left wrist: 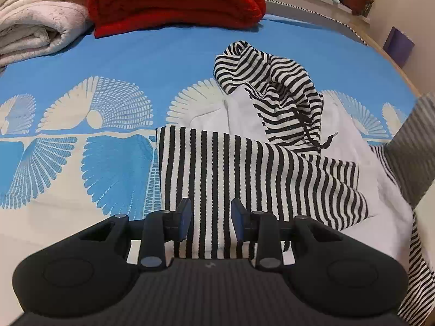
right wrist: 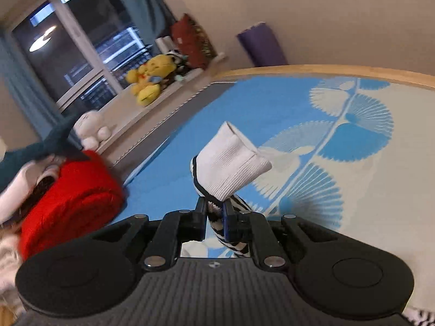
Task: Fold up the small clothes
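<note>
The right gripper has its fingers pinched on the hoodie's white cuff — lifted, likely to fold the sleeve inward — while the left gripper hovers part-open, holding nothing, over the striped hoodie spread on the bed.

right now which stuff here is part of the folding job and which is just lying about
Part of the job:
- striped hoodie, spread on the bed
- its white-cuffed sleeve end, pinched in the right gripper
- left gripper, jaws apart over the striped fabric

Lying about:
- red blanket
- cream blanket
- yellow plush toy
- purple roll
</note>
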`<action>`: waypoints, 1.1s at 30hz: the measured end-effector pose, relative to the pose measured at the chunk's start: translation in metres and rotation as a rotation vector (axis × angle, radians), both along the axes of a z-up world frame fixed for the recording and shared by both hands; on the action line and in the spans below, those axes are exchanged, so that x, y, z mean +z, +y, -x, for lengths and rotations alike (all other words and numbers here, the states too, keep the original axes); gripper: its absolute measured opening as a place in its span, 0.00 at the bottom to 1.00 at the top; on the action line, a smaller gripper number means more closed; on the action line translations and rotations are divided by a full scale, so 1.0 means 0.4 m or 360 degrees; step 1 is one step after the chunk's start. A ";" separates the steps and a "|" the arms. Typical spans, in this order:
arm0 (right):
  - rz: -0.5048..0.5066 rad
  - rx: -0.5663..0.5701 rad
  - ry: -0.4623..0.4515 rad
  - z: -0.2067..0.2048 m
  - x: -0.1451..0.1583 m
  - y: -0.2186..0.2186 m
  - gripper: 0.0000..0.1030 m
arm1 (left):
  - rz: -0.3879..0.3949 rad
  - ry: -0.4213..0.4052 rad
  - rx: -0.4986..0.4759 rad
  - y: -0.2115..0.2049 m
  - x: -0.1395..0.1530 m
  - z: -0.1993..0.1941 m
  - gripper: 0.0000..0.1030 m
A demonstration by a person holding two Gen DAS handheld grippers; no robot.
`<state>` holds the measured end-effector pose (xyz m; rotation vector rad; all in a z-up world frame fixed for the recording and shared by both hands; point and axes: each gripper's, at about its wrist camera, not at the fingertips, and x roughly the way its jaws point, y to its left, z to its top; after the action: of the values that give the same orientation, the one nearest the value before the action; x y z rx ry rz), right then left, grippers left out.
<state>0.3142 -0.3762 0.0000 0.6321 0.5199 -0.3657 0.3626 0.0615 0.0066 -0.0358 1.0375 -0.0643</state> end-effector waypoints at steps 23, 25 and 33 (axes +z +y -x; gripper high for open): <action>-0.0311 0.1399 0.0395 -0.103 -0.142 0.483 0.30 | 0.0182 0.0083 0.0260 0.132 -0.020 -0.040 0.35; -0.0259 0.1252 0.0408 -0.107 -0.137 0.435 0.30 | 0.0235 0.0113 0.0261 0.124 -0.038 -0.048 0.35; -0.0283 0.0769 0.0617 -0.101 -0.191 0.252 0.32 | 0.0370 0.0200 0.0275 0.068 -0.122 -0.082 0.31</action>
<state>0.3547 -0.2755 -0.0762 0.5857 1.0595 0.0216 0.3954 0.0888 -0.0421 -0.3443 1.1443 -0.0254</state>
